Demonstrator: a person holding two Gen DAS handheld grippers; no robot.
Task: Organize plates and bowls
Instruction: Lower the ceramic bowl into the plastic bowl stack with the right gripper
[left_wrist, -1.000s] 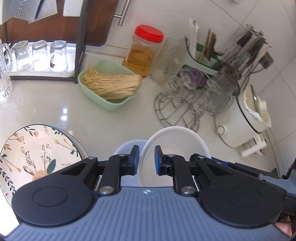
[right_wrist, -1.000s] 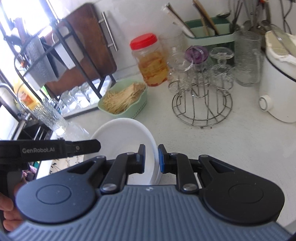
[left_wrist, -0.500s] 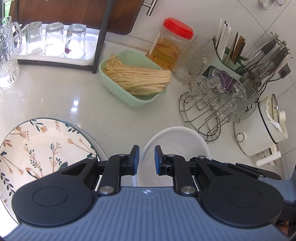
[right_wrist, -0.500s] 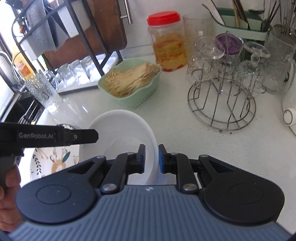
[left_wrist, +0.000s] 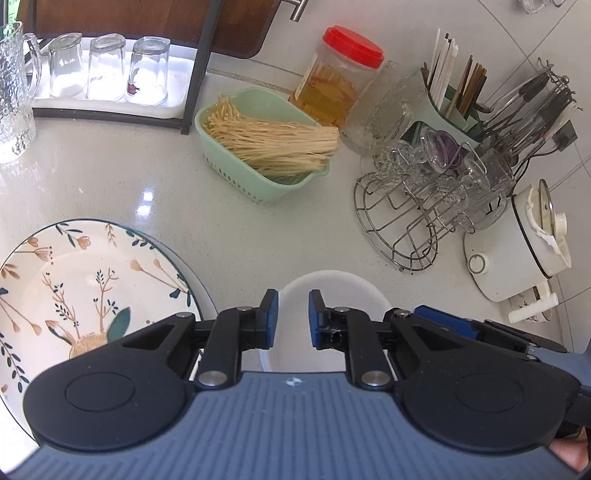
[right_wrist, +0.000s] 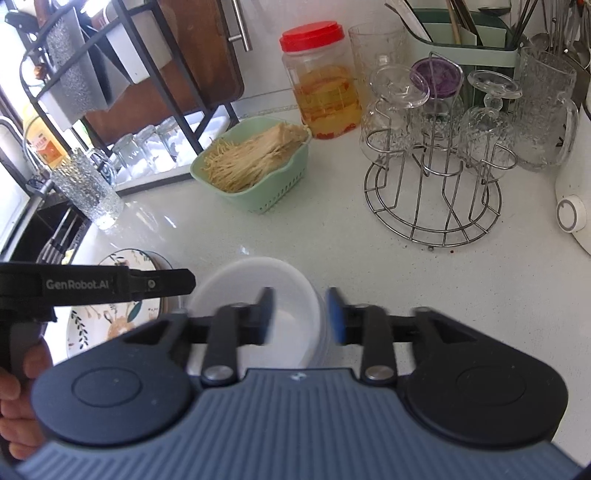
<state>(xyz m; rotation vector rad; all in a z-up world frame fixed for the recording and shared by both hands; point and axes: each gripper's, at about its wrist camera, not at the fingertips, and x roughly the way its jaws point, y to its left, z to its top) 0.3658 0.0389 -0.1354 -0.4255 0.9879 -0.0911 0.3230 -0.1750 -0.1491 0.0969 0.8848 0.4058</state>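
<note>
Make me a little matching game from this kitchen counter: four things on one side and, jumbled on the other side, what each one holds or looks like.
Things:
1. green basket
2. red-lidded jar
3. plate
4. wire rack

Descriptions:
A. hung with upturned glasses
B. painted with leaves and flowers
C. filled with pale thin noodles
D. holds a yellow-orange liquid

Pairs: 1-C, 2-D, 3-B, 4-A

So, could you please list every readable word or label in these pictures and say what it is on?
"GenRobot.AI": on the left gripper's black arm, in the right wrist view.
Yellow bottle label: too blurred to read.
Red mark on one upturned glass: too small to read.
</note>
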